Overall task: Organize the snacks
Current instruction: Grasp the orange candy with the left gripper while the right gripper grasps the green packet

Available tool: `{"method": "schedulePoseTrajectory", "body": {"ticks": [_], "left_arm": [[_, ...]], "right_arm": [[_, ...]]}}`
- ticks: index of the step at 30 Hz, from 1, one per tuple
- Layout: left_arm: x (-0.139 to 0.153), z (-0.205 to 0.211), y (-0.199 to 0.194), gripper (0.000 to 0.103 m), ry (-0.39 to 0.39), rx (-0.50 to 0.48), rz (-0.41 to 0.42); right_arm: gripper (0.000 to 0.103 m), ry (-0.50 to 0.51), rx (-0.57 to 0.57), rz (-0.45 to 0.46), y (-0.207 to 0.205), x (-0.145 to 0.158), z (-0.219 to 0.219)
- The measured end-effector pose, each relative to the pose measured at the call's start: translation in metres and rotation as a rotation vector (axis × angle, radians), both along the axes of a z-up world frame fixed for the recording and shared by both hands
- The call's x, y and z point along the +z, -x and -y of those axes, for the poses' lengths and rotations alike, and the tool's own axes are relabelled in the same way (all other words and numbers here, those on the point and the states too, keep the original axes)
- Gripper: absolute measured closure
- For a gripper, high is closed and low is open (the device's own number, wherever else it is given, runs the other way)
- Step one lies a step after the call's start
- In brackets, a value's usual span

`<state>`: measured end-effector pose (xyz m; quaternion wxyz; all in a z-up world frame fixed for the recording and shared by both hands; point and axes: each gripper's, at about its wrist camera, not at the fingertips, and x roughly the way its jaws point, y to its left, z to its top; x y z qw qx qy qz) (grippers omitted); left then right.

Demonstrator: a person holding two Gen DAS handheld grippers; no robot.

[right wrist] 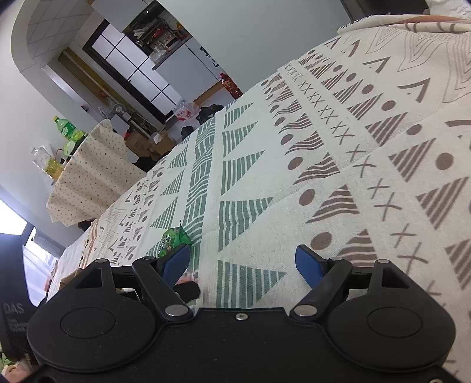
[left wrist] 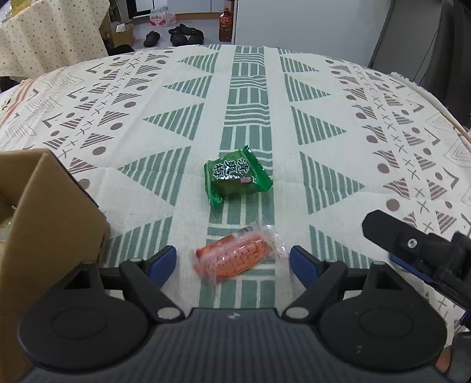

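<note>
An orange snack packet (left wrist: 235,257) lies on the patterned tablecloth (left wrist: 294,97), right between the open fingers of my left gripper (left wrist: 234,260). A green snack packet (left wrist: 235,178) lies a little farther out on the green stripe. A cardboard box (left wrist: 44,224) stands at the left, close to the left finger. My right gripper (right wrist: 243,262) is open and empty, tilted over bare cloth; it shows in the left wrist view (left wrist: 412,247) at the right. The green packet (right wrist: 173,237) sits just beyond its left finger.
Beyond the table's far edge are black shoes (left wrist: 185,34), a bottle of oil (left wrist: 226,25) and a cloth-covered side table (left wrist: 50,32). A dark chair (left wrist: 426,44) stands at the far right. Bottles (right wrist: 66,129) stand on the side table.
</note>
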<state>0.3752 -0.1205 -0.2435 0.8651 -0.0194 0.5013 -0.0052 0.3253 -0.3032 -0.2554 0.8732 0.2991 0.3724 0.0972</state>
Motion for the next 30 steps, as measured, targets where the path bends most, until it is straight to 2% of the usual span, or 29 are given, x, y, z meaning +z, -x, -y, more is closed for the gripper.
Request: {"method": "schedulePoseTrajectory", "body": {"ticks": [2,3,5,7,10,17,24,30], "left_arm": [[-0.002,0.000,-0.002,0.027,-0.002,0.005,0.011],[-0.002,-0.001,-0.003,0.036,0.004,0.017,0.016],[0.001,-0.007,-0.003,0.047,0.047,0.044,0.021],[0.004,-0.009,-0.003,0.064,0.050,0.057,0.013],[0.008,-0.015,-0.003,0.066,0.069,0.085,0.009],[0.031,-0.031,-0.001,0.067,0.040,0.160,0.117],[0.046,-0.049,-0.001,0.067,0.085,0.215,0.160],[0.048,-0.057,-0.003,0.067,0.122,0.233,0.187]], "right_arm": [[0.024,0.001,0.011,-0.001,-0.005,-0.002,-0.004],[0.024,0.001,0.016,0.000,-0.007,-0.003,-0.006],[0.024,0.001,0.027,0.004,-0.012,-0.005,-0.010],[0.024,-0.001,0.036,0.011,-0.018,-0.005,-0.014],[0.024,-0.013,0.052,0.018,-0.026,-0.006,-0.020],[0.028,-0.045,0.088,0.035,-0.041,-0.009,-0.035],[0.035,-0.088,0.125,0.043,-0.058,-0.011,-0.048],[0.036,-0.072,0.164,0.052,-0.063,-0.012,-0.061]]}}
